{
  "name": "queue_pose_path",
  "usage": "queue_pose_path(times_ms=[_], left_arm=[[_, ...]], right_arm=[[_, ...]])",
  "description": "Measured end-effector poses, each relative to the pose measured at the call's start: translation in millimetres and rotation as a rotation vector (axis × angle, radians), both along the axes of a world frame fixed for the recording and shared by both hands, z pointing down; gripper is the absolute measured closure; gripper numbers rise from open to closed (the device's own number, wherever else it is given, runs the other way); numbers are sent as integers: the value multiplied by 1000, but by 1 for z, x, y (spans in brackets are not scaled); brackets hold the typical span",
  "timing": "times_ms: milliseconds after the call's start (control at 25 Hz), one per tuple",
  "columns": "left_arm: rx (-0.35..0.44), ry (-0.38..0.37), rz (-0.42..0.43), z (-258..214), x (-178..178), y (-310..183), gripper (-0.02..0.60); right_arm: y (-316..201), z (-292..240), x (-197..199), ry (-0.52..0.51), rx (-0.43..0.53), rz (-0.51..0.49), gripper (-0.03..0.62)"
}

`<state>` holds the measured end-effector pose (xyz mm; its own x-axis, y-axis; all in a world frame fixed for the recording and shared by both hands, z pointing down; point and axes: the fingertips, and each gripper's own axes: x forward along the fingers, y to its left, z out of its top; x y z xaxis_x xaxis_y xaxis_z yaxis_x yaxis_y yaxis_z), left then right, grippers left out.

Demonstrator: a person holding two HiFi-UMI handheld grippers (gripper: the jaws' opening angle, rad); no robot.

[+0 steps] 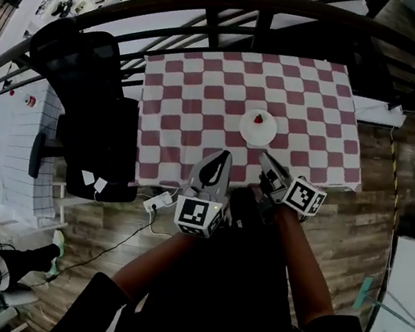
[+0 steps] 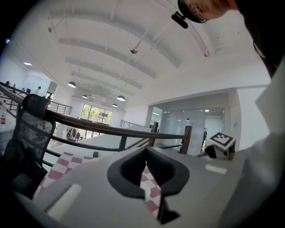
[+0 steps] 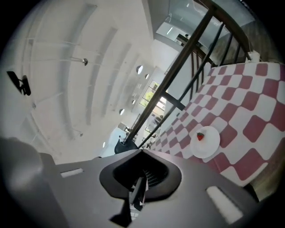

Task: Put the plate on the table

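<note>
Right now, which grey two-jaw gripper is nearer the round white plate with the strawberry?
The right gripper: its tip sits just short of the round white plate; the left gripper is farther.

Smooth white plate (image 1: 258,133) ahead of jaws on matt checked cloth (image 1: 196,96); dark smooth rail (image 1: 260,2) beyond; grainy wood-plank floor (image 1: 370,190) under jaws; black mesh chair (image 1: 89,69) left.

Your table (image 1: 204,97) wears a red-and-white checked cloth (image 1: 322,102), and the white plate (image 1: 259,133) sits near your edge.
</note>
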<state>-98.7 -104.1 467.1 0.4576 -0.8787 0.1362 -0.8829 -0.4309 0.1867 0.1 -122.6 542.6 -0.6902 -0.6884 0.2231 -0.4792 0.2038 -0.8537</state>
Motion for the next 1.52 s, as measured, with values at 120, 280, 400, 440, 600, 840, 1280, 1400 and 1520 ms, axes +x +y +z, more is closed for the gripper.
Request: queue_pose_path(times_ms=[120, 280, 400, 440, 600, 840, 1280, 1400, 1520], left_arm=[[9, 22, 19, -5, 4, 15, 572], [39, 45, 23, -10, 7, 33, 572], [37, 60, 39, -18, 17, 42, 572], [38, 64, 44, -21, 20, 45, 572], [62, 61, 42, -39, 32, 54, 572], [109, 20, -10, -64, 58, 64, 572], [138, -45, -16, -80, 127, 97, 572], [135, -53, -13, -80, 141, 101, 572], [134, -55, -16, -80, 150, 101, 572]], right_arm=[[21, -34, 3, 66, 85, 13, 594], [48, -63, 4, 264, 211, 48, 594], [62, -82, -1, 388, 287, 55, 595], [67, -87, -3, 421, 304, 58, 595], [80, -106, -7, 495, 376, 44, 595], [90, -123, 21, 671, 496, 82, 595], [120, -134, 77, 664, 563, 74, 595], [121, -136, 87, 663, 580, 71, 595], [121, -139, 94, 665, 589, 69, 595]])
